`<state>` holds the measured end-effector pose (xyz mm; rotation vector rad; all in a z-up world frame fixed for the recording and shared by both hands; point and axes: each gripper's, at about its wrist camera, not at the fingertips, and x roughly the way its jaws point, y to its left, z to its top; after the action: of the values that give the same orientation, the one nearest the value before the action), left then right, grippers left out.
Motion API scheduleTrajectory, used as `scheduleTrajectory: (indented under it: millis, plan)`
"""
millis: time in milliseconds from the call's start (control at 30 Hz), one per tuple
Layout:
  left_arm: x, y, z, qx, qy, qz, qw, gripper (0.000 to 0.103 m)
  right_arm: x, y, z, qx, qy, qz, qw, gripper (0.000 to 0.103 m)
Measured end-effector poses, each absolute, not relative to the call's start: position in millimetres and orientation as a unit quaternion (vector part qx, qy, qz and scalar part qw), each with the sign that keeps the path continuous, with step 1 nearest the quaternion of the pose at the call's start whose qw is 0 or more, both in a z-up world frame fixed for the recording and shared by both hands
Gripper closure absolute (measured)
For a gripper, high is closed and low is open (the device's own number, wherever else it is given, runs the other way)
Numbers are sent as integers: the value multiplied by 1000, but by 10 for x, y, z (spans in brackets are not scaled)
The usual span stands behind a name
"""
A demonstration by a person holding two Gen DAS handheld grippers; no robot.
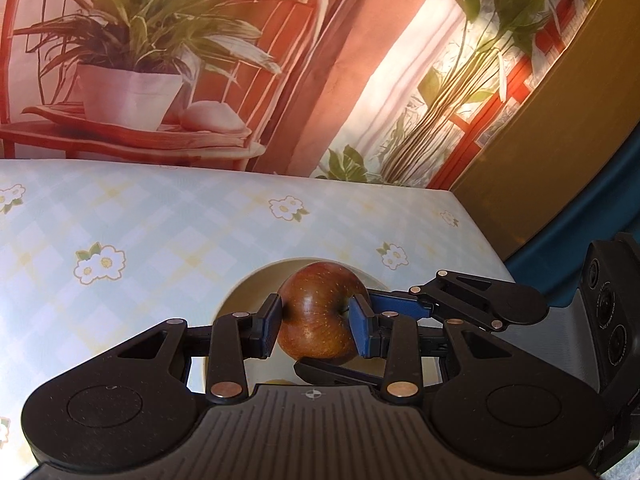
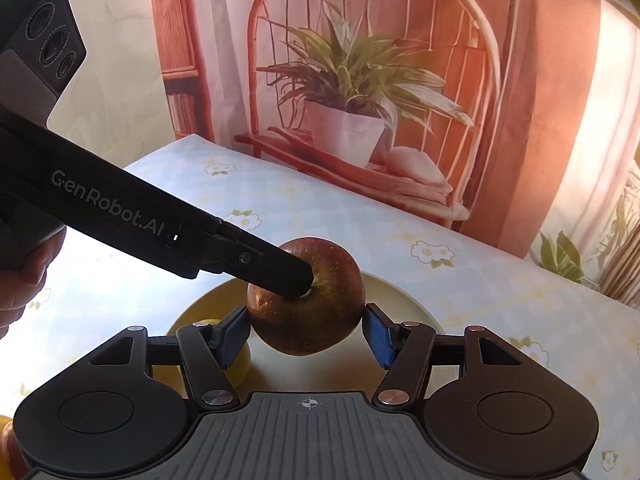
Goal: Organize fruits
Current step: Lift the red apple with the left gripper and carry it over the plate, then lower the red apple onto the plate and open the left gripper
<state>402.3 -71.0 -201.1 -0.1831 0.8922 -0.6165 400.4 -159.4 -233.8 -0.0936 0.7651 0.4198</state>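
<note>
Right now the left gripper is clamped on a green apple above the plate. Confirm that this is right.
Not quite: the apple is reddish-brown, not green, as the left wrist view shows. The rest stands: the left gripper is clamped on it above the plate.

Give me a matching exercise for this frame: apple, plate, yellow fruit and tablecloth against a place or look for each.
Things:
1. apple
2. plate
3. yellow fruit
4. tablecloth

Descriptions:
A. pale checks with white flowers
B. mostly hidden behind a claw finger
C. clamped between blue pads
D. cream, on the table below the reddish fruit

Pairs: 1-C, 2-D, 3-B, 4-A
</note>
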Motion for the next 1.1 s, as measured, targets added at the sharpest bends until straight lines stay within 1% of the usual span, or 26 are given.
scheduleTrajectory:
  millis: [233, 700, 767, 900, 1100]
  plan:
    - [4101, -633, -2125, -102, 427, -274, 856, 64, 4155, -1541, -2473, -42, 380, 208, 900, 45]
    - [4040, -642, -2106, -72, 410, -246, 875, 64, 4160, -1496, -2501, -33, 369, 204, 906, 44]
    - [4024, -657, -2089, -62, 408, -241, 879, 64, 4124, -1511, -2471, -38, 368, 201, 907, 40]
    - [3996, -660, -2068, -52, 410, -222, 883, 63, 3982, -1646, -2385, -24, 361, 191, 912, 40]
    - [3932, -730, -1972, -10, 398, -204, 894, 63, 3633, -1975, -2222, 26, 331, 152, 931, 40]
